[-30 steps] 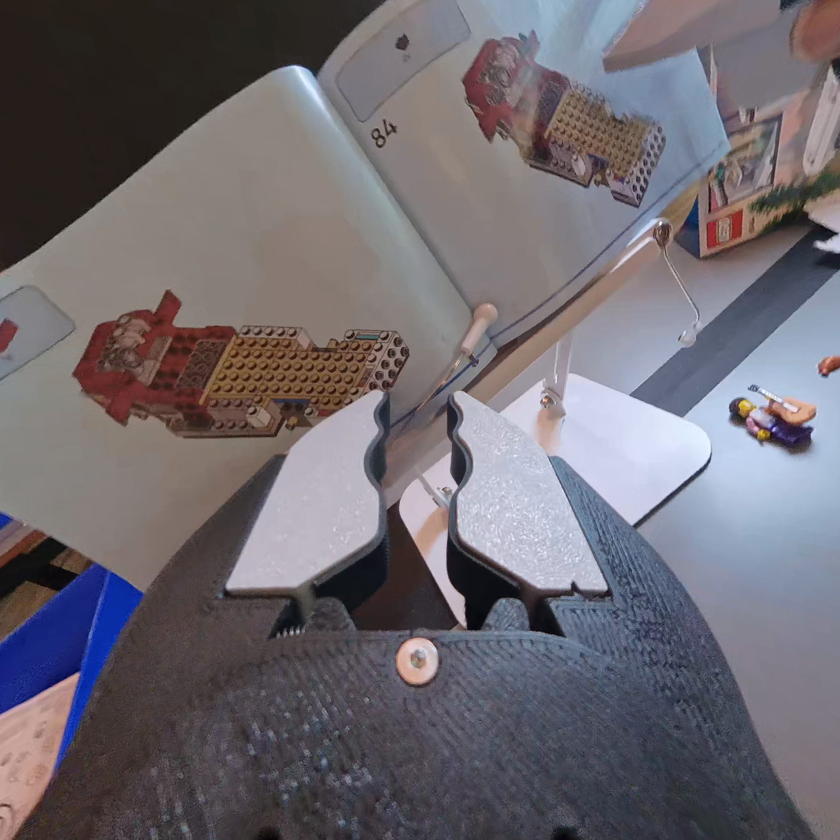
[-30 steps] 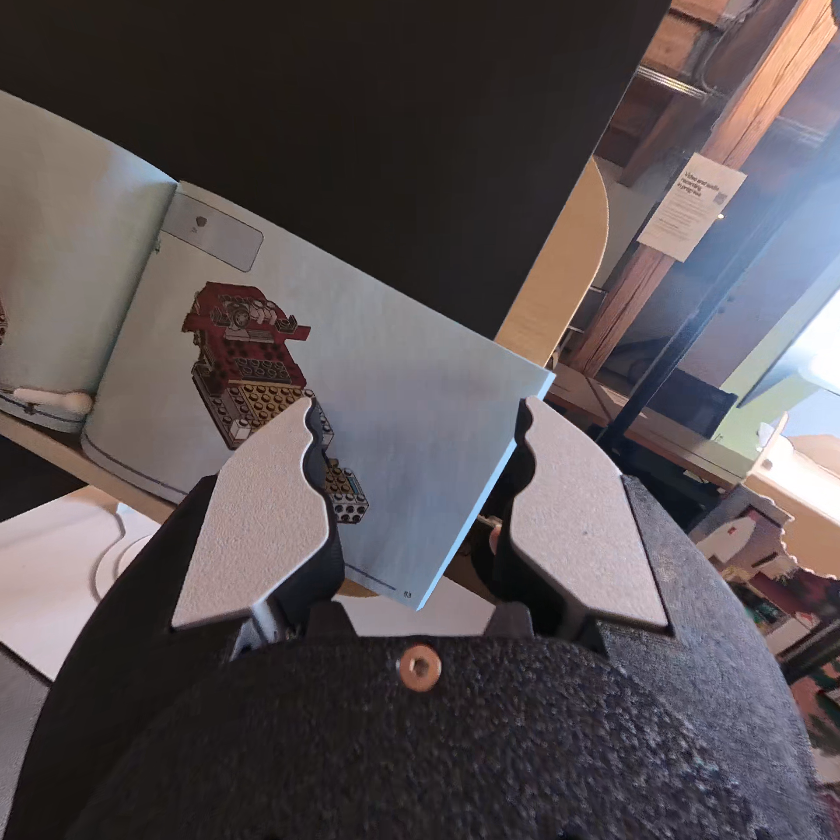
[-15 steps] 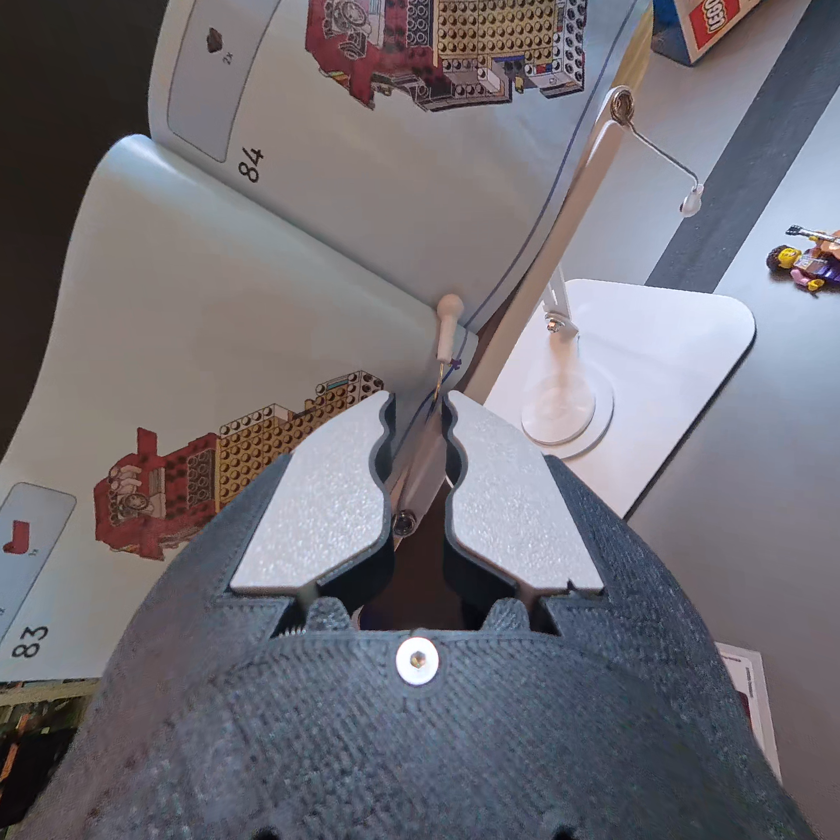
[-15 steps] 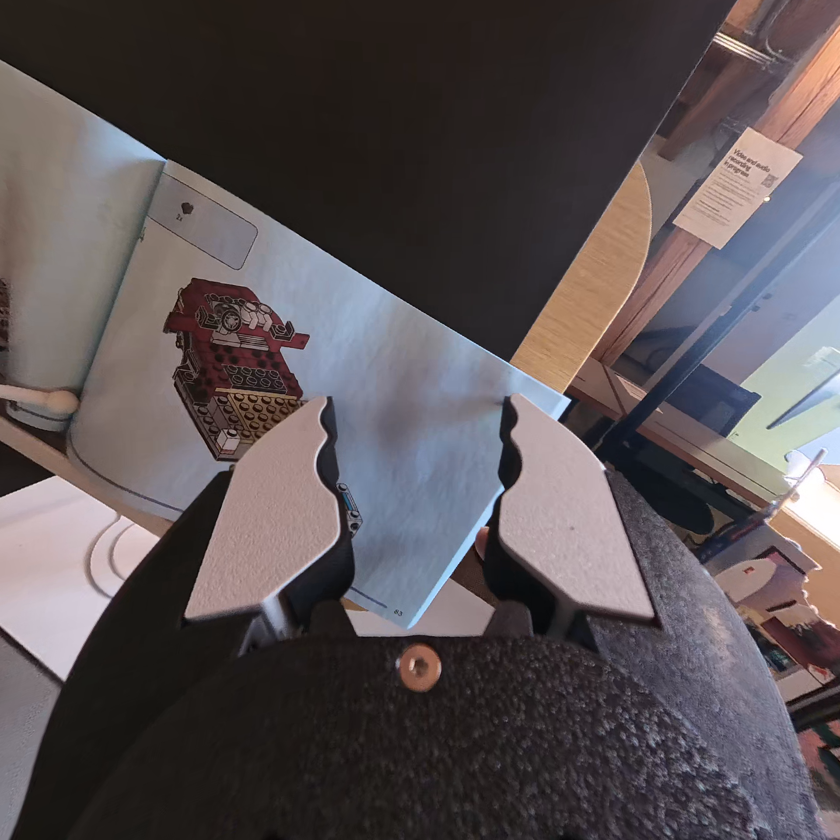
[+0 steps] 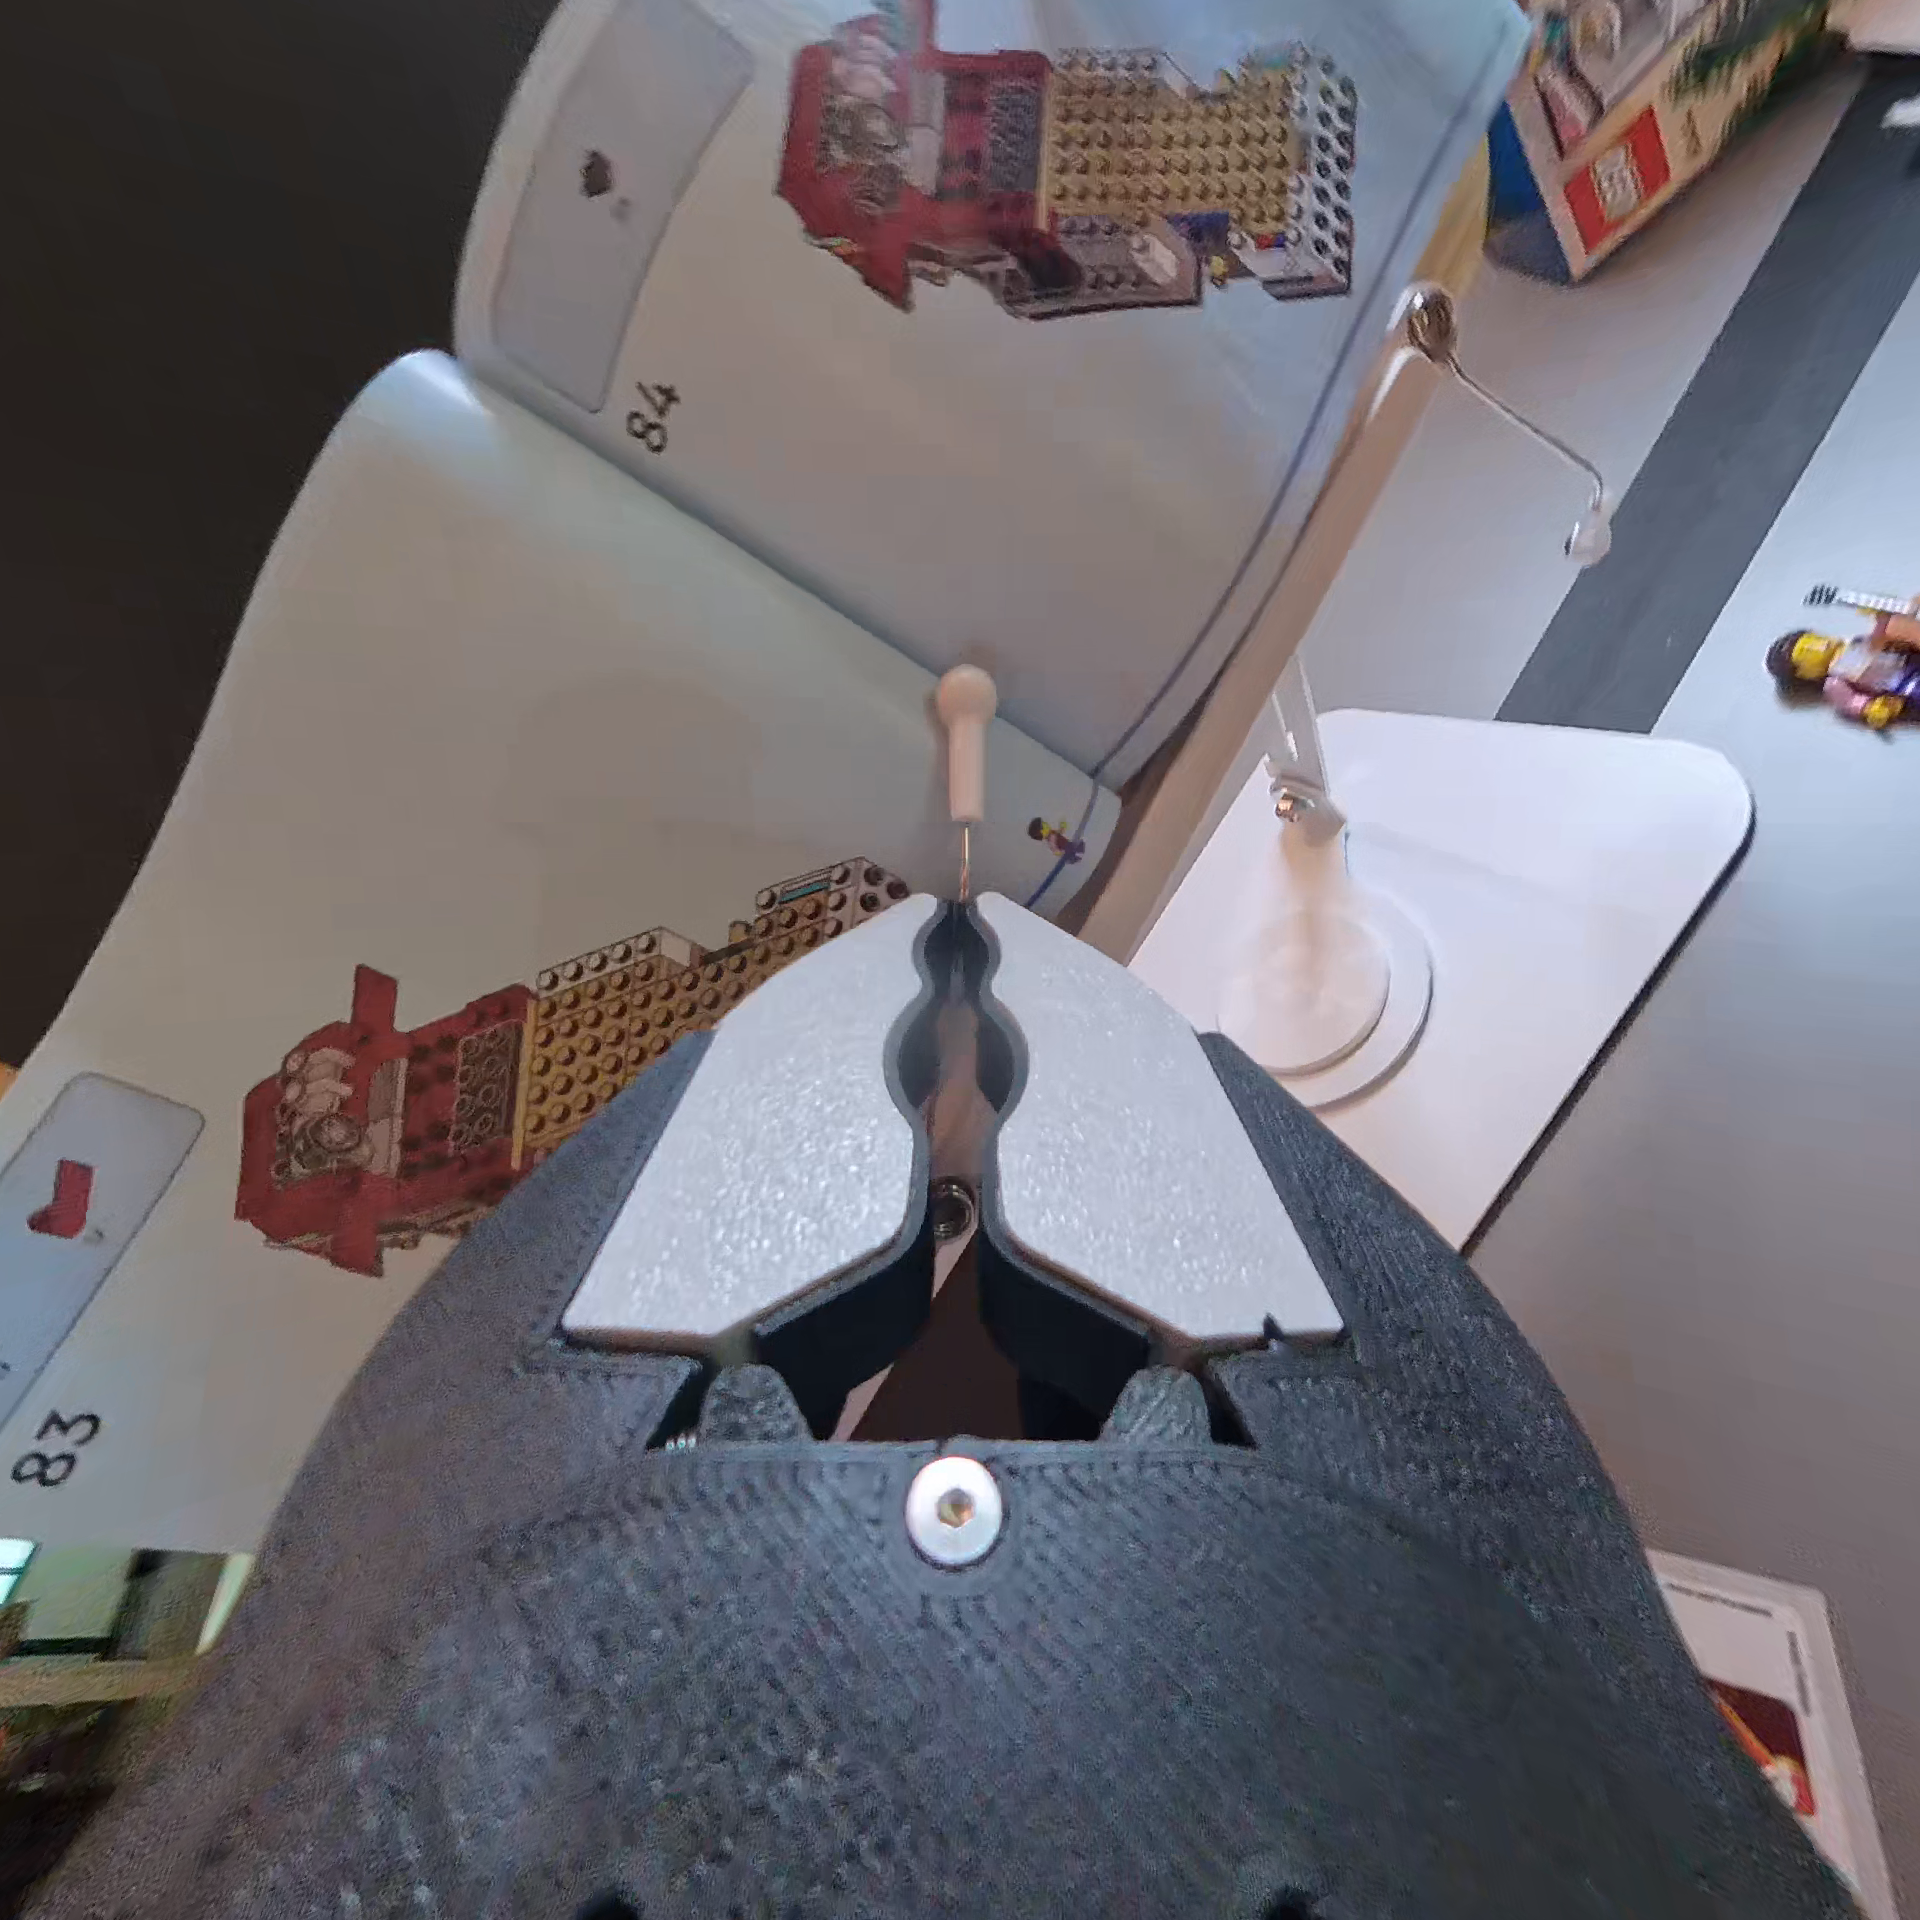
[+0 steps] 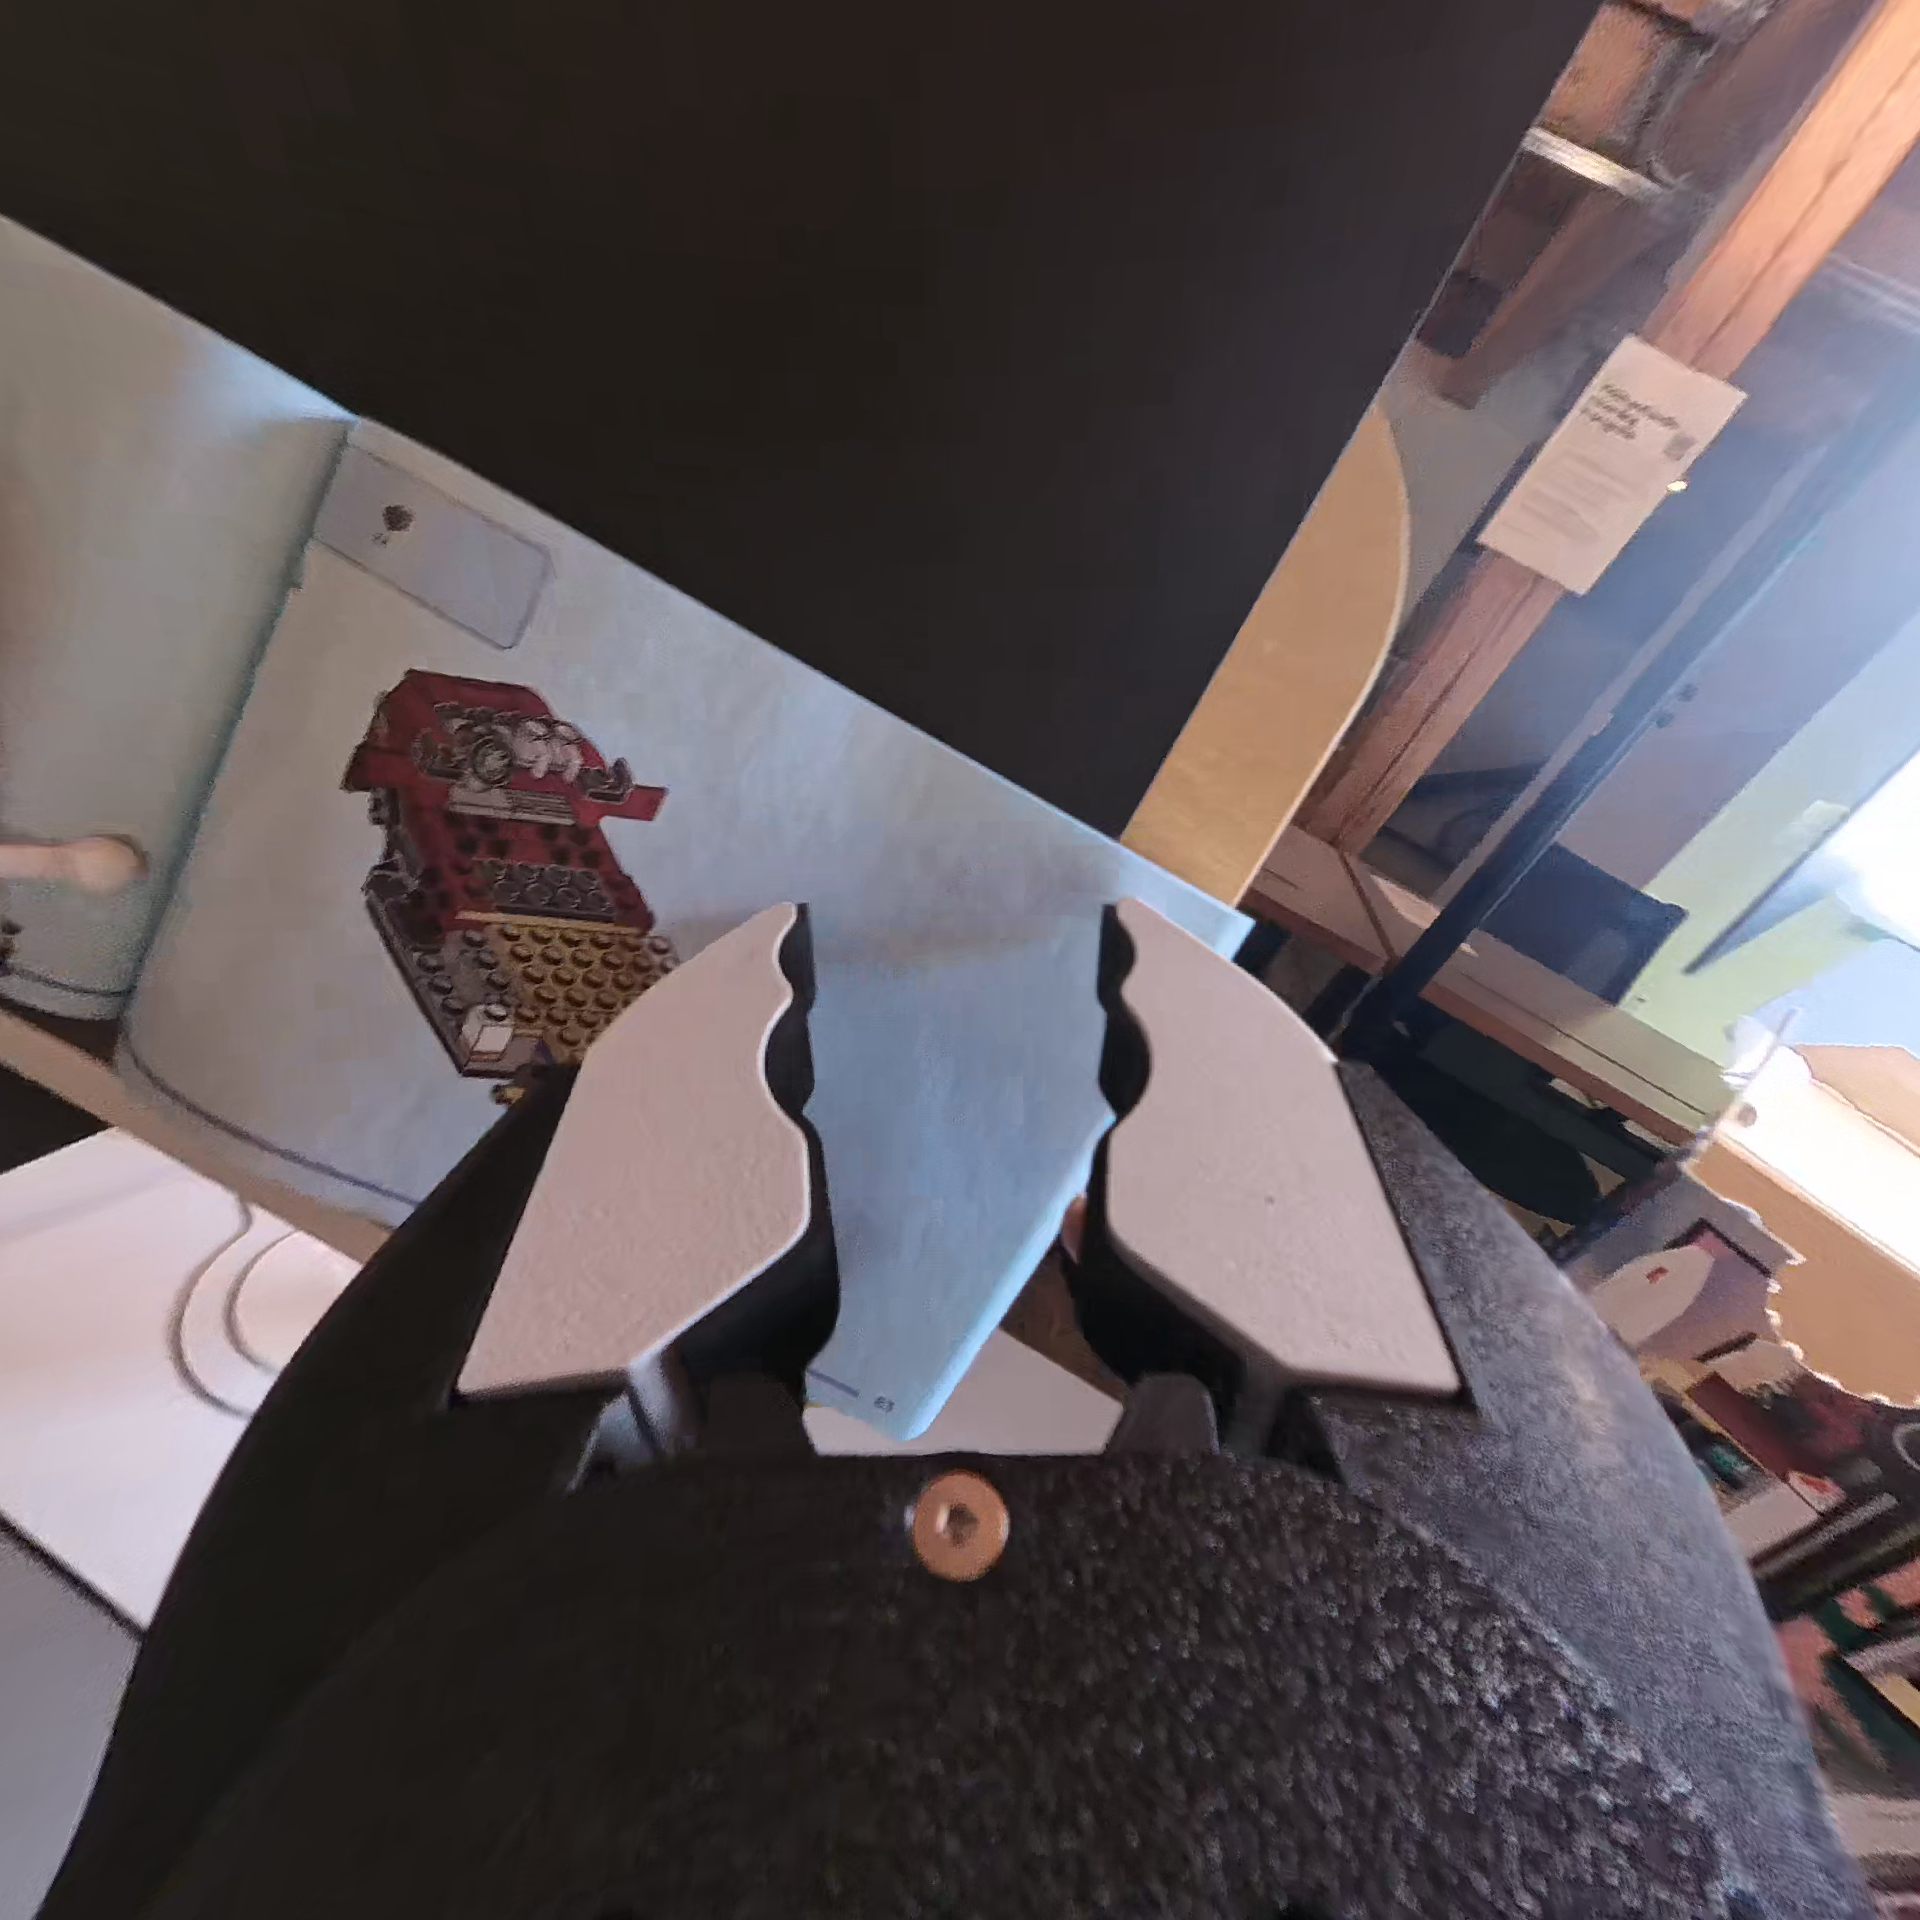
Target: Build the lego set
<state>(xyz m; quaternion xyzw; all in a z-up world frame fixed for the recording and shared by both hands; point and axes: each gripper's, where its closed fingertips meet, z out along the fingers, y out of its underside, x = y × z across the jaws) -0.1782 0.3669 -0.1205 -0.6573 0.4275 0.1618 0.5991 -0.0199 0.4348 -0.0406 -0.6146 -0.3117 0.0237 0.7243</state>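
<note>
An open instruction booklet (image 5: 623, 727) with pictures of a red and tan brick model stands on a white book stand (image 5: 1507, 883). My left gripper (image 5: 961, 904) is shut on the stand's thin wire page holder, whose cream knob (image 5: 964, 696) sticks out just past the fingertips over the booklet's lower middle. In the right wrist view, my right gripper (image 6: 956, 925) is open, with the lower right corner of the booklet's right page (image 6: 935, 1091) between its fingers; the pads do not press on it. The cream knob (image 6: 94, 862) shows at that view's left edge.
The stand's second wire holder (image 5: 1527, 426) juts out to the right. A toy minifigure (image 5: 1849, 665) lies on the grey table, a brick set box (image 5: 1621, 156) stands at the back and a printed sheet (image 5: 1766, 1683) lies at lower right. Wooden posts and shelving (image 6: 1507, 623) lie behind. Left tips and right tips are each some 25 cm from the toy minifigure (image 5: 1849, 665).
My left gripper moved in along the stand's ledge and closed on the wire page holder. My right gripper's fingers narrowed around the page's corner without touching it.
</note>
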